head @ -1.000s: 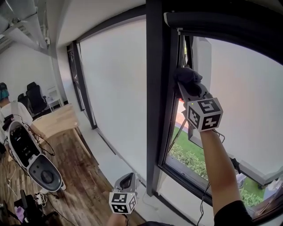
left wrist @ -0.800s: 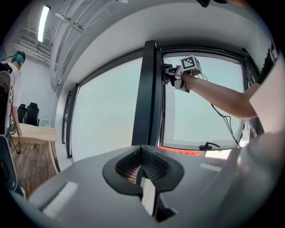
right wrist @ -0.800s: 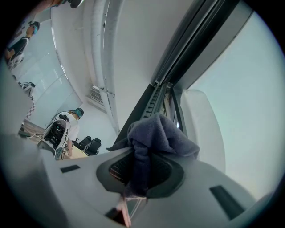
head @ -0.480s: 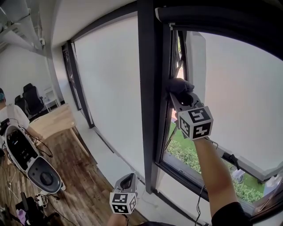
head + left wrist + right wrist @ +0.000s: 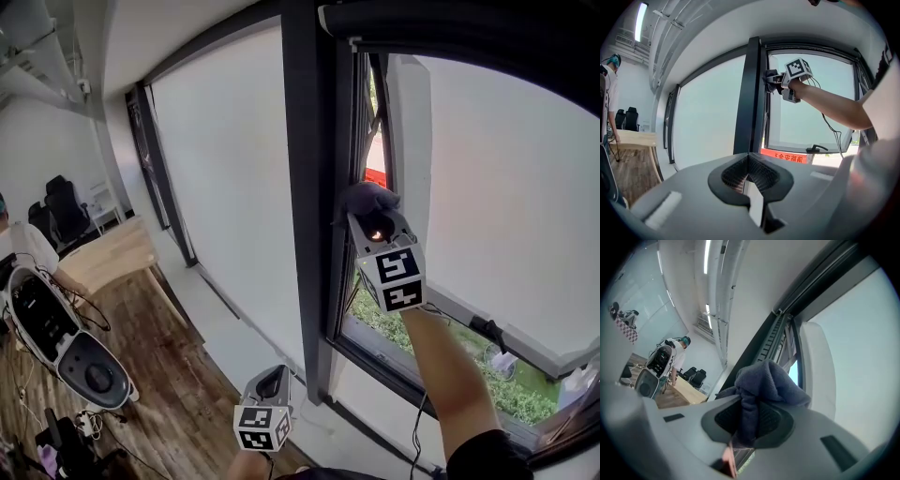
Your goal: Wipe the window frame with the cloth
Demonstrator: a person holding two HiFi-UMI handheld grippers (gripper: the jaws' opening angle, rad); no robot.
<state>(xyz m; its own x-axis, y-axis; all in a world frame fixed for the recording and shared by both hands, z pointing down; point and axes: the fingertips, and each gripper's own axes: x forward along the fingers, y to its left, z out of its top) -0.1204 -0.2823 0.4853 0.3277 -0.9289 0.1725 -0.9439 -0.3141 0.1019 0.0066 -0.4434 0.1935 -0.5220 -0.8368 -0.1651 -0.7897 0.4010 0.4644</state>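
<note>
The dark window frame (image 5: 305, 178) stands upright mid-view in the head view, with an opened sash (image 5: 412, 159) to its right. My right gripper (image 5: 367, 208) is shut on a bunched dark grey-blue cloth (image 5: 367, 197), pressed against the frame's inner edge at about mid-height. From the right gripper view the cloth (image 5: 761, 385) bulges out of the closed jaws, the frame rail (image 5: 776, 336) rising behind it. My left gripper (image 5: 272, 380) hangs low near the sill, shut and holding nothing. In the left gripper view the frame (image 5: 747, 93) and my right gripper (image 5: 769, 80) lie ahead.
Large glazed panes (image 5: 225, 178) run leftward along the wall. A wooden table (image 5: 117, 253), office chairs (image 5: 61, 211) and a white machine (image 5: 66, 342) stand on the wooden floor at the left. A window handle (image 5: 483, 328) sits on the sash's lower rail. Greenery (image 5: 506, 394) shows outside.
My right gripper has slid down the frame's inner edge with the cloth. The head view has shifted slightly. The left gripper has stayed low.
</note>
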